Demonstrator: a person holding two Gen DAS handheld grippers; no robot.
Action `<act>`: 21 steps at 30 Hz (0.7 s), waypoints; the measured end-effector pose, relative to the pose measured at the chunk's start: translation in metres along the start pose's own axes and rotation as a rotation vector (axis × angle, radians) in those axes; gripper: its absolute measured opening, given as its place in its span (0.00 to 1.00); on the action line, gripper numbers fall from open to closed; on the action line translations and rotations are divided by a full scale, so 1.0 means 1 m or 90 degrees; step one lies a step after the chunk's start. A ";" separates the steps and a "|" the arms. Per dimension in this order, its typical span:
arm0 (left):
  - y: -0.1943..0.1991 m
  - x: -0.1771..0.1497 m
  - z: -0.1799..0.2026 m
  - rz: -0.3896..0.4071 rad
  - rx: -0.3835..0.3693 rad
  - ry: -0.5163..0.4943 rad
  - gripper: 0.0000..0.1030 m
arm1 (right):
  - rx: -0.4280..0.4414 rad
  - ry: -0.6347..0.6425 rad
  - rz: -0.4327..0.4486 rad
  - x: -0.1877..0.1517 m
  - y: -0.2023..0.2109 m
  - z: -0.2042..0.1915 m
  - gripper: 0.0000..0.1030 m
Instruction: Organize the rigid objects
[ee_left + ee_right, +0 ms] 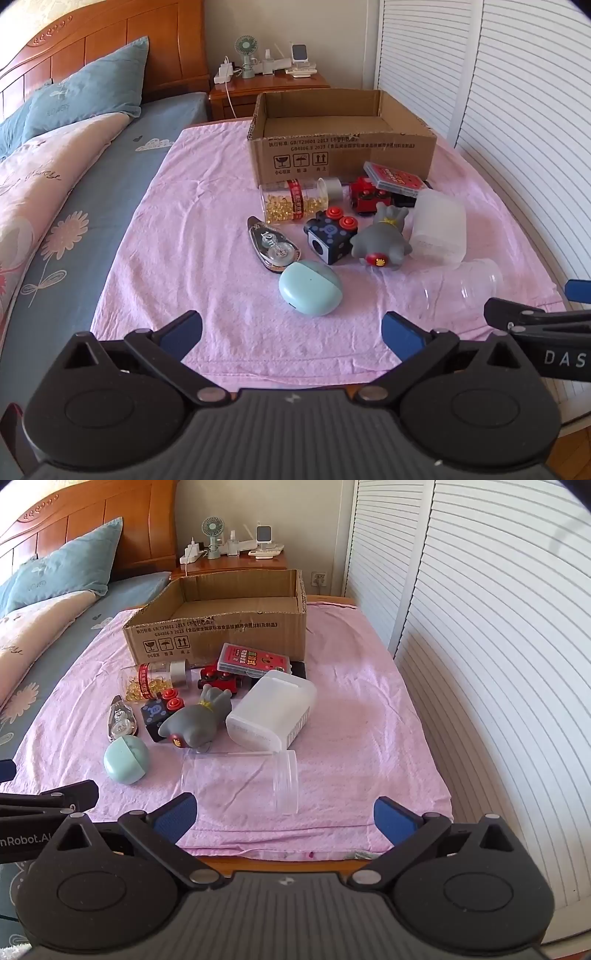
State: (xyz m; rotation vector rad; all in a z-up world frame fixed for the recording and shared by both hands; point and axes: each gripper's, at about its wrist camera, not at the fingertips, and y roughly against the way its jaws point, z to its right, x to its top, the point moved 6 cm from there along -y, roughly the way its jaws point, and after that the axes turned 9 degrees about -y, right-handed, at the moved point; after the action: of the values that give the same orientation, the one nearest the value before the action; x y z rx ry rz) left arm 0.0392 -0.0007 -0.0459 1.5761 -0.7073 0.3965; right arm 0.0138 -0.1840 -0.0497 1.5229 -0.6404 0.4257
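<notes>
Both grippers hang at the bottom of their frames with nothing between the fingers. The left gripper [291,328] has its blue-padded fingers spread wide over the near edge of the pink cloth [207,229]; the right gripper [284,812] is spread just as wide over the same edge.

In the left wrist view, the open cardboard box [340,162] sits in the upper centre of the frame, at the far end of the cloth. The objects lie in a cluster in front of it:
- a clear jar of gold pins [291,201], on its side, left of centre
- a red toy vehicle [369,197], with a red card case [395,177] leaning over it
- a correction tape dispenser [273,245]
- a black cube with red buttons [330,236]
- a grey animal figure [382,240], touching the cube
- a translucent white container [439,229], at right
- a mint earbud case [310,288], nearest the left fingers

A clear plastic cup [240,779] lies on its side just above the right fingers in the right wrist view.

The bed [55,184] fills the left side of both frames, and a nightstand [266,88] stands behind the box.
</notes>
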 end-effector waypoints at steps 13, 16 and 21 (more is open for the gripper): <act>-0.002 -0.001 0.001 -0.007 -0.006 0.006 0.99 | 0.004 -0.001 0.010 0.003 0.001 -0.002 1.00; -0.003 -0.001 0.001 -0.007 -0.006 0.006 0.99 | 0.003 0.001 0.015 0.001 0.001 0.000 1.00; -0.003 -0.001 0.002 -0.006 -0.007 0.006 0.99 | 0.003 0.000 0.016 0.002 0.002 -0.001 1.00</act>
State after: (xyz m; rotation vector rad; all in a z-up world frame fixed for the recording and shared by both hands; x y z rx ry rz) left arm 0.0395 -0.0020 -0.0490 1.5661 -0.6930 0.3931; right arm 0.0140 -0.1836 -0.0472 1.5212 -0.6594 0.4469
